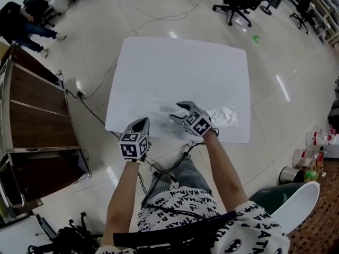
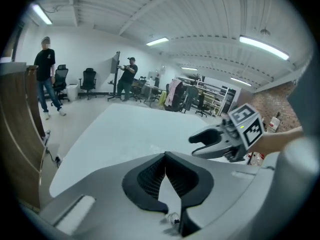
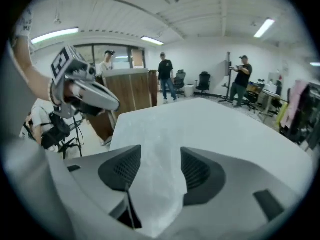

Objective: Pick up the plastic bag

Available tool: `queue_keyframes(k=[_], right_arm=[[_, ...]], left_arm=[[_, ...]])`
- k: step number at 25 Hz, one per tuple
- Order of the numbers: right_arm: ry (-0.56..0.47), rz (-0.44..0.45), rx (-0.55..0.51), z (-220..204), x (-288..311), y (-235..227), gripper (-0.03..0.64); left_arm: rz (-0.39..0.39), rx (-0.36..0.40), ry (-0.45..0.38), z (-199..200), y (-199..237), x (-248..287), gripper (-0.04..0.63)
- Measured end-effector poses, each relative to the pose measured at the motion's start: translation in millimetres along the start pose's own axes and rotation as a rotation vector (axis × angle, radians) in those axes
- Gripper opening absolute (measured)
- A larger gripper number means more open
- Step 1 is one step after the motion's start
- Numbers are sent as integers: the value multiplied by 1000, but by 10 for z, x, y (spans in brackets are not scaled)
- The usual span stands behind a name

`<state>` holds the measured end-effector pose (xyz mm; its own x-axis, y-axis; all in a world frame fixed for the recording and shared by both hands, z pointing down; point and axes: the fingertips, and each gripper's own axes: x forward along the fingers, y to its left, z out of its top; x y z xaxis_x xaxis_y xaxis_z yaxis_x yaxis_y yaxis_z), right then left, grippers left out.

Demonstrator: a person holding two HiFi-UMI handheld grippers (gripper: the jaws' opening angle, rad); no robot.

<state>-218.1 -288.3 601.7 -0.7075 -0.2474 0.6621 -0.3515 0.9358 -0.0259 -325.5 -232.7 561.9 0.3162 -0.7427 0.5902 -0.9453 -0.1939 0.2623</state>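
- Head view: my right claw [image 1: 178,110] is released and sits over the near part of the white table [image 1: 159,62]. The crinkled plastic bag [image 1: 225,116] lies flat on the table and reaches out to that claw's right. My left claw [image 1: 142,123] is just beside it on its left, at the table's near edge.
- Left gripper view: the left claw [image 2: 165,170] is clenched, its pads meeting with nothing between them. The right claw [image 2: 196,145] shows ahead and to its right, jaws apart.
- Right gripper view: the right claw [image 3: 159,170] has its jaws spread wide. The bag [image 3: 157,144] runs between them and neither pad presses it. The left claw [image 3: 111,102] shows off to its left.
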Motion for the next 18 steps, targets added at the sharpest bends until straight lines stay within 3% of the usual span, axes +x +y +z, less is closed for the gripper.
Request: queue_keyframes(k=[3, 8, 12, 18], right_arm=[[-20, -152, 166, -500, -657, -432, 264], [81, -374, 387, -1617, -1414, -942, 264], [122, -415, 511, -2085, -1550, -1126, 264], [120, -438, 584, -2264, -1622, -1214, 264]], left_arm=[[9, 47, 55, -38, 115, 336, 3], [54, 79, 176, -280, 359, 700, 3], [75, 74, 233, -395, 468, 898, 3], [110, 65, 302, -522, 609, 1049, 3]])
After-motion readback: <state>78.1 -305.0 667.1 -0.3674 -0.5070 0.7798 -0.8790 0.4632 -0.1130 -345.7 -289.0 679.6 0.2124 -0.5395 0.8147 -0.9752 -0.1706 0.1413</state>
